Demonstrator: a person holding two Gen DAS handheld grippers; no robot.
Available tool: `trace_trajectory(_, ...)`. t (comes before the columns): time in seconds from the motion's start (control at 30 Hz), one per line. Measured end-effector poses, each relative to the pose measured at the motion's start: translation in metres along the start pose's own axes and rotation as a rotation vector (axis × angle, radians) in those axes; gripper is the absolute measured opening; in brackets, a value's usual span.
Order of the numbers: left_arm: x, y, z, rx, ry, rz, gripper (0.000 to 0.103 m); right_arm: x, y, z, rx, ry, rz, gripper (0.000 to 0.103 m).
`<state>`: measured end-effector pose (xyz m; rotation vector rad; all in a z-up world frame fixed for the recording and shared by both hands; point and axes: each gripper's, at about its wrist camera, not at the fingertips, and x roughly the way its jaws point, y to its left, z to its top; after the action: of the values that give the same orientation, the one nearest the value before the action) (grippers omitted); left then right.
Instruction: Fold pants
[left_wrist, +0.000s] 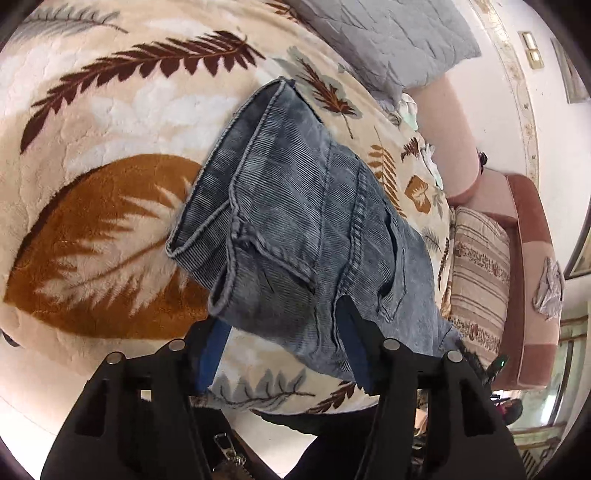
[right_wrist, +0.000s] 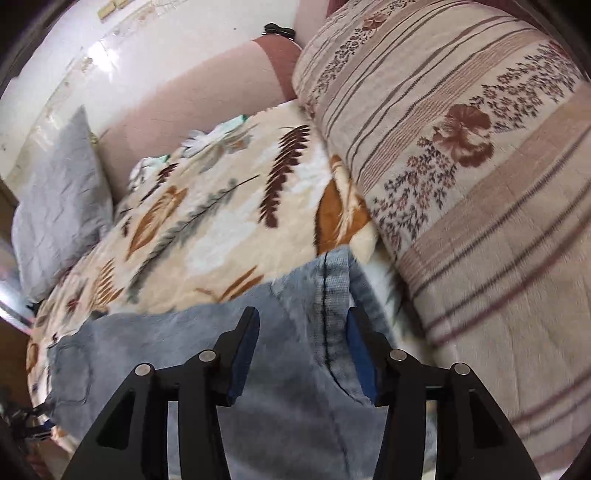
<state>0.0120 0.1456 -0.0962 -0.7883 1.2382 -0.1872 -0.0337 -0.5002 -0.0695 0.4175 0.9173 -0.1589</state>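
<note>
Blue-grey corduroy pants (left_wrist: 295, 192) lie folded into a compact stack on a leaf-patterned blanket (left_wrist: 110, 110). My left gripper (left_wrist: 282, 317) hovers at the stack's near edge, jaws apart. Its right finger overlaps the cloth and its left finger is beside the near corner, and neither pad presses. In the right wrist view the pants (right_wrist: 147, 350) spread under my right gripper (right_wrist: 302, 314). Its jaws stand apart with a dark seam of the cloth between the blue pads (right_wrist: 242, 354). That view is blurred.
A striped floral cushion (right_wrist: 461, 166) lies close on the right of the pants, also seen as the cushion (left_wrist: 476, 266). A grey pillow (left_wrist: 388, 37) sits at the far end. A pink padded frame (left_wrist: 532, 258) borders the bed, with a white wall behind.
</note>
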Motion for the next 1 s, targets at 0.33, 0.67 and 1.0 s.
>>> trace_trajectory(0.33,-0.004,-0.027,0.017,0.047,-0.064,0.017,0.026,-0.002,-0.039,-0.018,0.143,0.050,-0.040,0.056)
trace_trajectory(0.67,0.007,-0.022,0.016,0.048,-0.051,0.062,0.021,-0.032,-0.067,-0.085,0.298,0.109,0.036,0.059)
trace_trajectory(1.0,-0.013,-0.042,0.032,0.120,-0.143,0.119,0.009,-0.044,-0.051,-0.065,0.278,-0.021,0.131,0.003)
